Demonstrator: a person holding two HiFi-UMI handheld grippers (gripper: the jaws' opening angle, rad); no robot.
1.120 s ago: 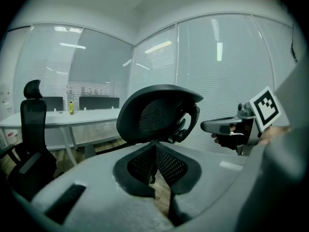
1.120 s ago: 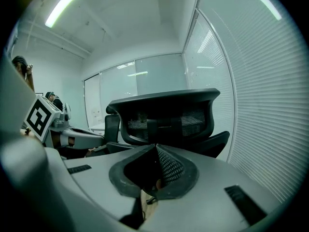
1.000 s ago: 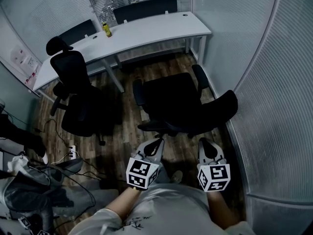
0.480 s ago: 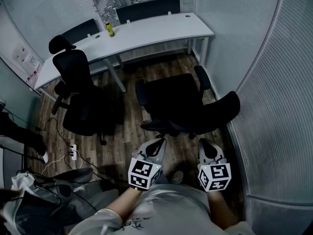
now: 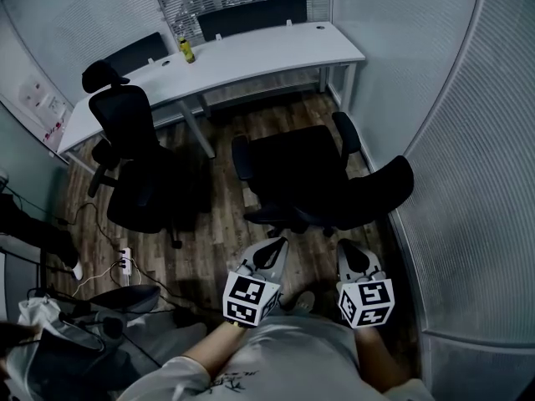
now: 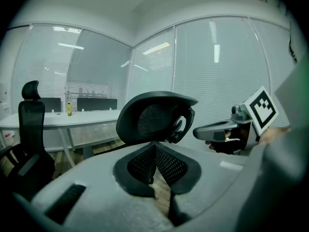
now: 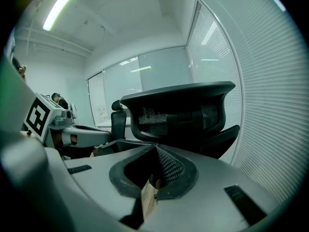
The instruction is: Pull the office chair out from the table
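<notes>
A black office chair (image 5: 305,170) stands on the wood floor, away from the white table (image 5: 251,50), with its backrest toward me. Its mesh headrest (image 6: 153,116) fills the middle of the left gripper view and also shows in the right gripper view (image 7: 179,109). My left gripper (image 5: 275,243) and right gripper (image 5: 347,246) hover side by side just behind the chair's back. Both are shut and hold nothing. From each gripper view I see the other one: the right gripper (image 6: 218,129) and the left gripper (image 7: 79,133).
A second black chair (image 5: 134,161) with a headrest sits at the table's left half. Two more chair backs (image 5: 251,13) stand behind the table, and a yellow bottle (image 5: 185,51) is on it. Cables and a power strip (image 5: 124,259) lie at the left. A glass wall (image 5: 468,182) runs close on the right.
The head view has shifted slightly, and a grey bundle at the lower left has slid toward the corner. Both grippers stay shut behind the chair.
</notes>
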